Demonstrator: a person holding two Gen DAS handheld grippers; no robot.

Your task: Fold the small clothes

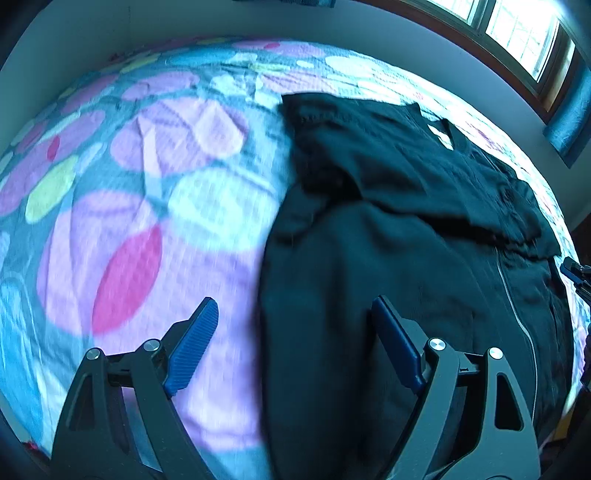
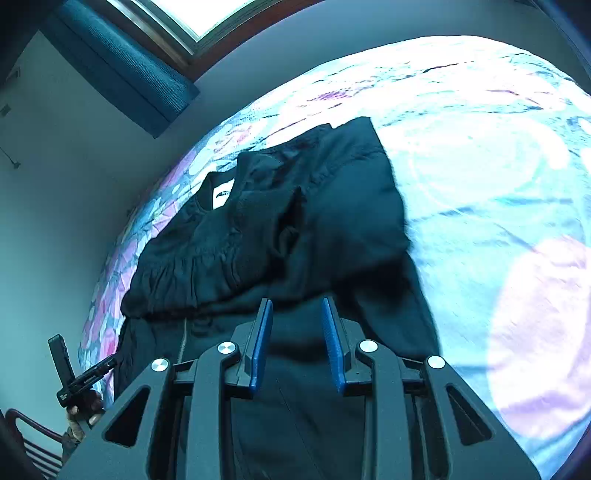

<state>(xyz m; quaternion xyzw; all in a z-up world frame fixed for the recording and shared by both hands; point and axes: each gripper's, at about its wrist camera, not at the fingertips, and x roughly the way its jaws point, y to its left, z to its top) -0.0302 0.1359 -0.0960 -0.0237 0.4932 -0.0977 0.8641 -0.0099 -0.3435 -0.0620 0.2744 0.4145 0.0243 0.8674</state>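
A black garment [image 1: 388,221] lies spread on the patterned bedspread [image 1: 147,221], its upper part folded over the body and a white neck label [image 1: 441,134] showing. My left gripper [image 1: 294,301] hovers over the garment's left edge, wide open, with nothing between its blue pads [image 1: 192,343]. In the right wrist view the same garment [image 2: 295,221] with its label [image 2: 223,194] fills the middle. My right gripper [image 2: 296,300] hangs above its lower part, jaws a narrow gap apart and empty.
The bedspread [image 2: 498,221] stretches bare beyond the garment on one side. A wall with a window [image 1: 517,33] and a blue curtain [image 2: 122,70] borders the bed. At lower left a hand [image 2: 83,410] holds a black device [image 2: 74,376] near a chair [image 2: 33,435].
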